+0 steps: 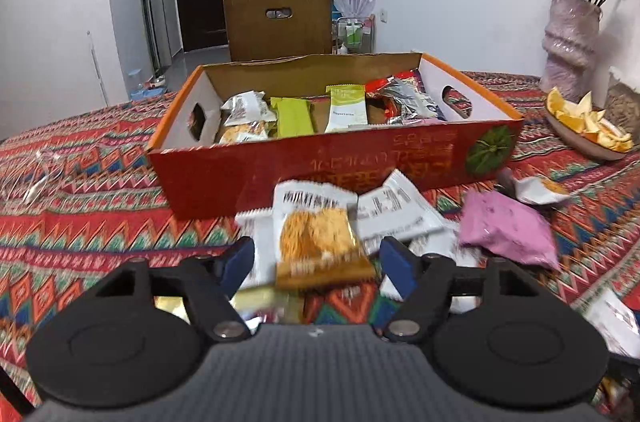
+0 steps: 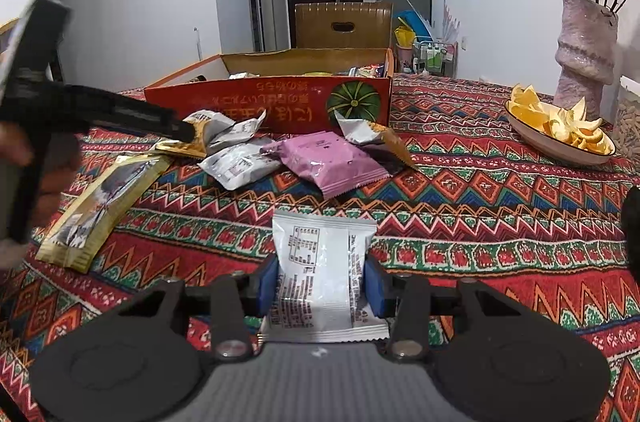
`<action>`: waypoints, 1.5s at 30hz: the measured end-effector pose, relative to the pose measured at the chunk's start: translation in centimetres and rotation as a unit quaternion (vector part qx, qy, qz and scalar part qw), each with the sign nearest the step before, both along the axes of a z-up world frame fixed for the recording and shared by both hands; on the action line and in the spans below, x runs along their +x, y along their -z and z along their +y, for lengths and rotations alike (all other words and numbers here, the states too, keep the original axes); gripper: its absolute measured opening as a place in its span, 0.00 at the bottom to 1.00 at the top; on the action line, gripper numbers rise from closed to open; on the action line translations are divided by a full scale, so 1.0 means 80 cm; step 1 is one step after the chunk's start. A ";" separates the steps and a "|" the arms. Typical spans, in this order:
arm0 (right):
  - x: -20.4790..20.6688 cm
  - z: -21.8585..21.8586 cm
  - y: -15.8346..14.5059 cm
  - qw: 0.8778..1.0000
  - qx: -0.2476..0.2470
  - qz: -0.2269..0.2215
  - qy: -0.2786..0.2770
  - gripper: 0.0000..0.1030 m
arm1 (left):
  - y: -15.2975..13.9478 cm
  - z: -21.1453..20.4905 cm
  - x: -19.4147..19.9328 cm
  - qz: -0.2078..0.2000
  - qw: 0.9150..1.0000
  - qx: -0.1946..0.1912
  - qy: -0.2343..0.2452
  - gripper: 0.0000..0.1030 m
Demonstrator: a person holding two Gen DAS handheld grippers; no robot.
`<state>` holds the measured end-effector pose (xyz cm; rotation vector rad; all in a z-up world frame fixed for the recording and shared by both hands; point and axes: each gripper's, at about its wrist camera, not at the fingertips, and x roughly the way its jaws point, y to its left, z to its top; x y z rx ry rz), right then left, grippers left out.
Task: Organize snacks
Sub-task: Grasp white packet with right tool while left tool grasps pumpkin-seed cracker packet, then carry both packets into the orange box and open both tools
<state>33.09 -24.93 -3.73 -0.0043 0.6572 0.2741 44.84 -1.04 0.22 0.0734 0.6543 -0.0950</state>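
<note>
L gripper (image 1: 316,256) has its blue pads spread wide w/ an orange-and-white snack packet (image 1: 318,234) between them; packet looks blurred and lifted off the tablecloth (image 1: 100,190), and whether either pad touches it can't be told. Just past it lie a white packet (image 1: 394,208) and a pink packet (image 1: 506,228), near the front wall of the red cardboard box (image 1: 360,158), which already holds several snacks incl. a green bar (image 1: 294,116) and a white-green bar (image 1: 346,108). R gripper (image 2: 319,282) pinches a white printed packet (image 2: 320,274) from both sides, pads pressed against its edges, low over the cloth. In the right wrist view a gold packet (image 2: 96,206) lies at left, w/ the L gripper's finger above the pile. Plate of orange pieces (image 2: 560,126) and a vase (image 2: 586,50) sit at the right, well apart from the box.
</note>
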 end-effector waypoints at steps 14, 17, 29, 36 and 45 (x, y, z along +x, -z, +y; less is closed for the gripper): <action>-0.010 0.002 -0.007 1.000 -0.001 -0.008 0.005 0.42 | -0.002 0.013 -0.009 0.011 0.999 -0.045 -0.013 0.44; -0.025 0.004 -0.016 1.000 -0.001 -0.017 0.004 0.42 | -0.021 0.024 -0.051 0.000 0.998 -0.066 -0.011 0.44; -0.080 0.018 -0.058 0.999 0.001 -0.052 -0.010 0.42 | -0.074 0.066 -0.187 -0.055 0.993 -0.098 -0.025 0.44; -0.082 0.031 -0.078 0.997 -0.003 -0.073 -0.024 0.42 | -0.085 0.075 -0.190 -0.073 0.991 -0.109 -0.025 0.44; -0.015 0.051 -0.124 0.991 -0.033 -0.116 -0.052 0.42 | -0.114 0.076 -0.114 -0.088 0.988 -0.122 -0.019 0.44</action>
